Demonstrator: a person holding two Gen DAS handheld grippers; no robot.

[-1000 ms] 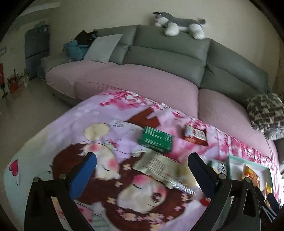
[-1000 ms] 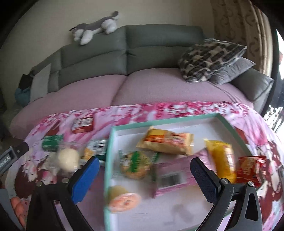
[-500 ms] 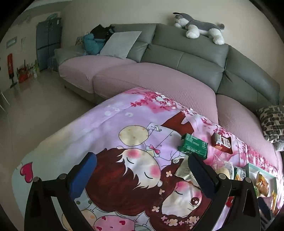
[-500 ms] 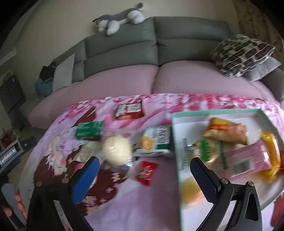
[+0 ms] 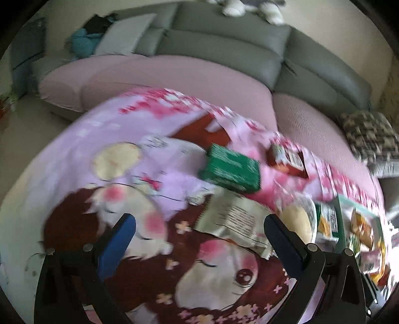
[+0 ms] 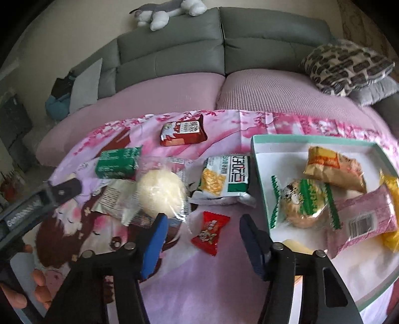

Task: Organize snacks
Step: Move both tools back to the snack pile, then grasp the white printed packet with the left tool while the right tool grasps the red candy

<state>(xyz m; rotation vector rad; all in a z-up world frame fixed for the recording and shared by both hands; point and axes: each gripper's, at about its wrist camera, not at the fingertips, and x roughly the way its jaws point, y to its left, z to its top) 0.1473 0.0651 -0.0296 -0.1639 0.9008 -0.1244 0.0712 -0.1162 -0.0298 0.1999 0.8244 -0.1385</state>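
Observation:
Loose snacks lie on the cartoon-print cloth: a small red candy packet [image 6: 210,231], a round white bun in clear wrap [image 6: 161,191], a green-white cracker pack [image 6: 226,179], a green box [image 6: 117,162], a red packet [image 6: 183,130] and a silver pouch [image 6: 112,198]. A teal-rimmed white tray [image 6: 259,159] at the right holds several snacks. My right gripper [image 6: 202,228] is open with its jaws partly closed on either side of the red candy. My left gripper [image 5: 199,230] is open and empty above the silver pouch [image 5: 230,216], near the green box [image 5: 230,168].
A grey and pink sofa [image 6: 174,82] runs behind the table, with a patterned cushion [image 6: 346,64] at the right and a plush toy [image 6: 169,12] on its back. The left gripper shows at the left in the right wrist view [image 6: 49,194].
My right gripper swung left from over the tray to the loose snacks, and its jaws narrowed around the red candy. My left gripper moved back toward the silver pouch.

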